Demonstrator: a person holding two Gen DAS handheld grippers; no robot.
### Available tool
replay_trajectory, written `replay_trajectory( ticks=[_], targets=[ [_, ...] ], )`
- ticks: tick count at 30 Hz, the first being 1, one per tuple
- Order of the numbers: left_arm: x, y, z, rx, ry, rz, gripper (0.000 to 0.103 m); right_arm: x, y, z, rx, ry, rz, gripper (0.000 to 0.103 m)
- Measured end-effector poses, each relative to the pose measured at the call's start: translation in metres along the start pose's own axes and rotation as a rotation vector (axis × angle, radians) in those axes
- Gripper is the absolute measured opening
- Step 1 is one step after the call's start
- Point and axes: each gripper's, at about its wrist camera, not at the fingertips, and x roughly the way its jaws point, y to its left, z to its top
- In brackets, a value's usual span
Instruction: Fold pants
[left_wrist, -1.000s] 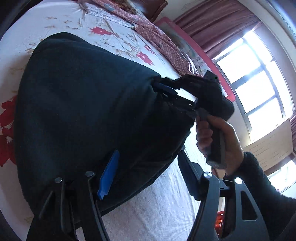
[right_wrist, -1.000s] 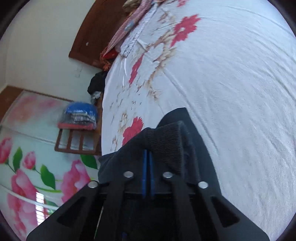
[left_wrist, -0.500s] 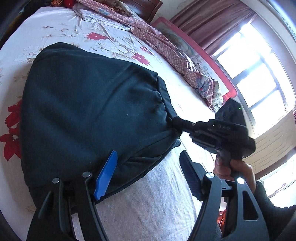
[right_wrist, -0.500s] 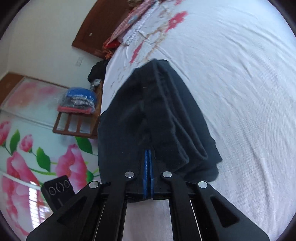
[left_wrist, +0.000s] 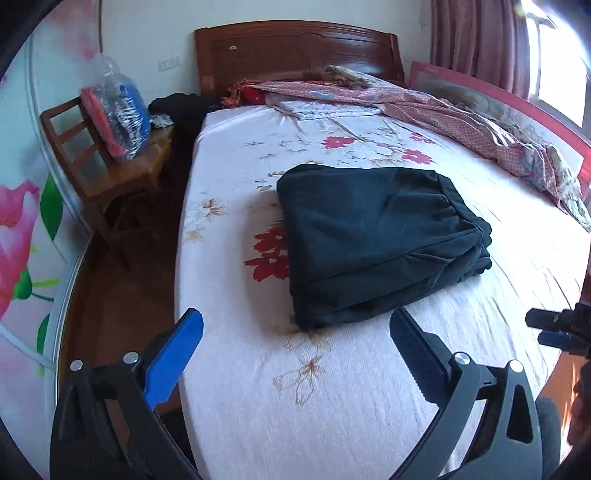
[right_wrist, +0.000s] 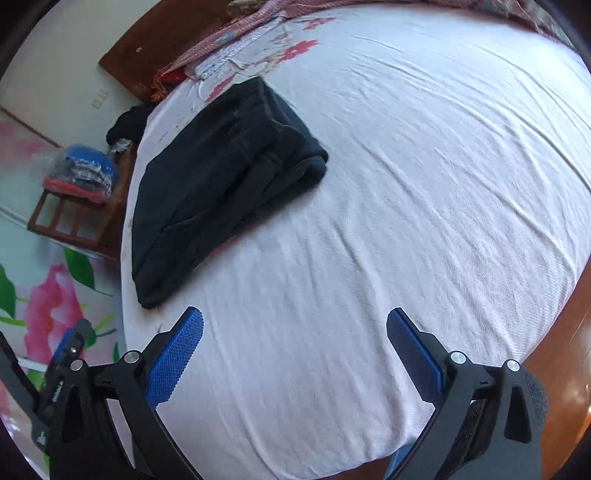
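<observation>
The dark pants (left_wrist: 373, 236) lie folded in a thick rectangle on the white flowered bed sheet (left_wrist: 332, 406), near the bed's left edge. They also show in the right wrist view (right_wrist: 221, 177) at the upper left. My left gripper (left_wrist: 295, 332) is open and empty, hovering above the sheet just short of the pants' near edge. My right gripper (right_wrist: 295, 332) is open and empty, held over bare sheet to the right of the pants. The tip of the right gripper also shows at the right edge of the left wrist view (left_wrist: 554, 328).
A wooden chair (left_wrist: 107, 166) with a bagged bundle of clothes (left_wrist: 118, 110) stands left of the bed. A patterned red blanket (left_wrist: 461, 122) lies along the far and right side. A wooden headboard (left_wrist: 295, 51) is at the back. Wood floor (left_wrist: 122, 280) lies left of the bed.
Both grippers have let go of the pants, opened wide and drawn back. The pants now rest folded on the bed.
</observation>
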Motion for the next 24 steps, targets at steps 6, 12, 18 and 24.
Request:
replay_trajectory(
  ticks=[6, 12, 18, 24],
  targets=[
    [-0.008, -0.015, 0.003, -0.07, -0.045, 0.118, 0.101, -0.031, 0.076, -0.004, -0.312, -0.378, -0.207, 0.099],
    [-0.013, -0.014, -0.006, -0.157, -0.084, 0.137, 0.101, -0.036, 0.083, -0.014, -0.301, -0.416, -0.182, 0.099],
    [-0.004, -0.015, -0.03, -0.153, -0.036, 0.151, 0.101, -0.025, 0.089, -0.033, -0.314, -0.36, -0.164, 0.099],
    [-0.01, -0.02, -0.03, -0.134, -0.065, 0.141, 0.101, -0.021, 0.097, -0.036, -0.356, -0.33, -0.166, 0.099]
  ],
)
